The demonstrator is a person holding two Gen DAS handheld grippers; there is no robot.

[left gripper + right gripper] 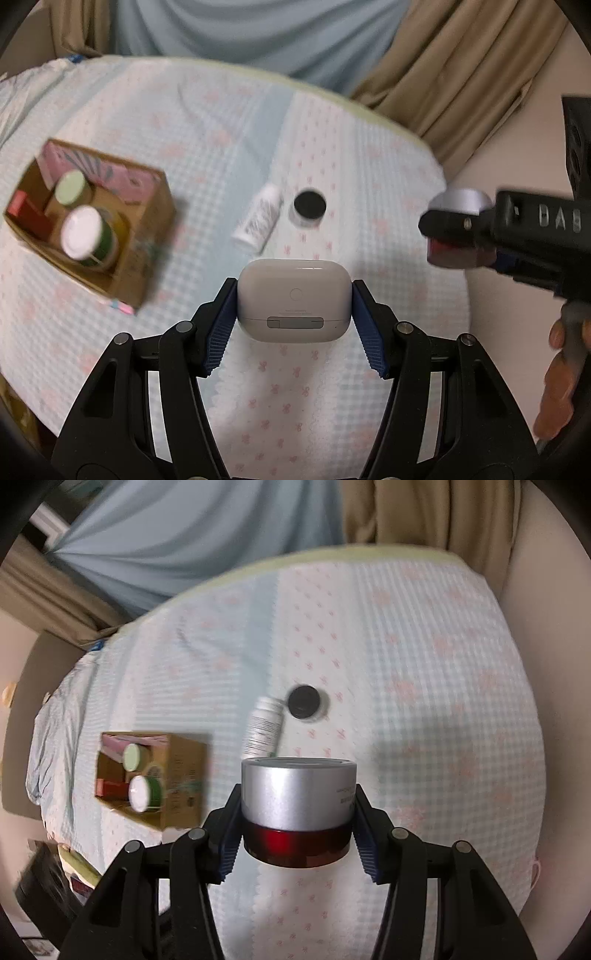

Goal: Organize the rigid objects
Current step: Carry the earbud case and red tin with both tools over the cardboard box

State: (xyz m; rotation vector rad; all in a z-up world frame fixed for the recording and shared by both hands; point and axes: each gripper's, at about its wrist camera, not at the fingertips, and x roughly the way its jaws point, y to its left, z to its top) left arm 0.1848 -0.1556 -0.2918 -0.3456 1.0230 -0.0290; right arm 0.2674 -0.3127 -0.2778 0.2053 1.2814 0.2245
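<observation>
- Bedding fills both views: a pale blue-and-white checked cover with small pink bows, serving as the work surface. Curtains hang behind it at the top of each frame.
- Cardboard box sits at the left of the left wrist view, open side up, and looks like the collecting place. It already holds a pink carton, a red packet, a pale-green-lidded jar and a white-lidded green jar, stood upright so they pack close.
- The left gripper is clamped on a white earbud case at lower centre, blue pads pressing its two short ends. It is held clear of the cover, hinge side toward the camera.
- The right gripper grips a jar with a silver lid and dark red base at lower centre of the right wrist view. The pads squeeze it across its round sides, probably to keep it upright. It too is off the cover.
- A white bottle lies on its side mid-frame, not yet gathered.
- A small black-lidded pot stands just beside the bottle's cap end, also waiting.
- Both held items probably go into the box next.
</observation>
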